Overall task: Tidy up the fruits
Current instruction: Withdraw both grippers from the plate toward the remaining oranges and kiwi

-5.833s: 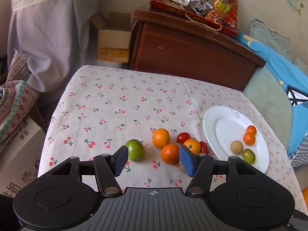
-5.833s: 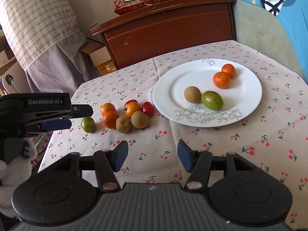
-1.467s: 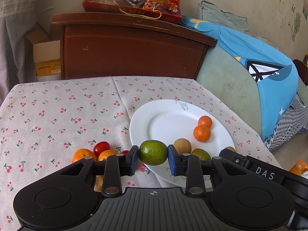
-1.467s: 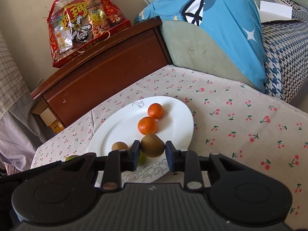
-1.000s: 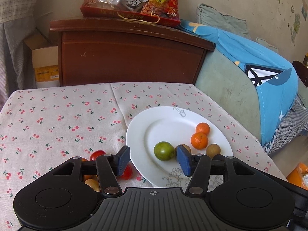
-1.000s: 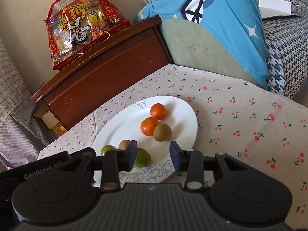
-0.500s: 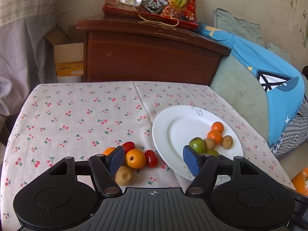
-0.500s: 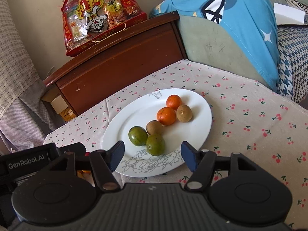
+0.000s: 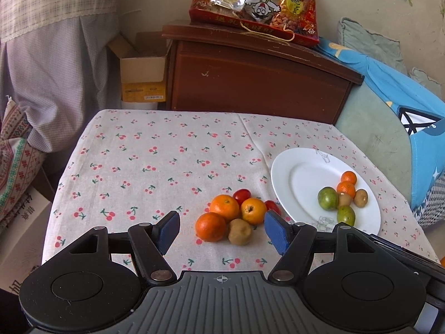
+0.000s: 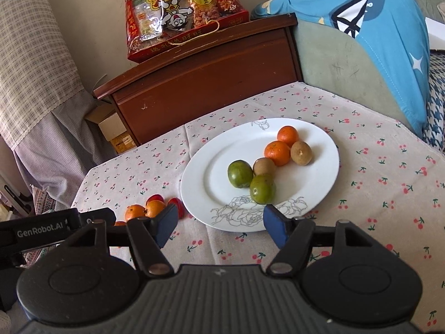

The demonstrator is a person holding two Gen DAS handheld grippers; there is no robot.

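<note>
A white plate (image 9: pixel 303 172) (image 10: pixel 211 175) on the cherry-print cloth holds two small oranges (image 10: pixel 278 152), two green fruits (image 10: pixel 239 173) and two brown kiwis (image 10: pixel 301 152). Left of the plate lies a cluster on the cloth: three oranges (image 9: pixel 225 207), a kiwi (image 9: pixel 240 231) and two red tomatoes (image 9: pixel 241 194). My left gripper (image 9: pixel 221 231) is open and empty, just in front of the cluster. My right gripper (image 10: pixel 219 224) is open and empty, at the plate's near rim. The left gripper's body (image 10: pixel 41 232) shows at the left in the right wrist view.
A dark wooden cabinet (image 9: pixel 258 80) with a red snack bag (image 9: pixel 256 2) stands behind the table. A cardboard box (image 9: pixel 143 80) and a curtain are at the back left. A sofa with a blue cloth (image 9: pixel 400 105) is on the right.
Both grippers let go of their fruit on the plate, opened, and pulled back. The left gripper swung left to face the cluster on the cloth.
</note>
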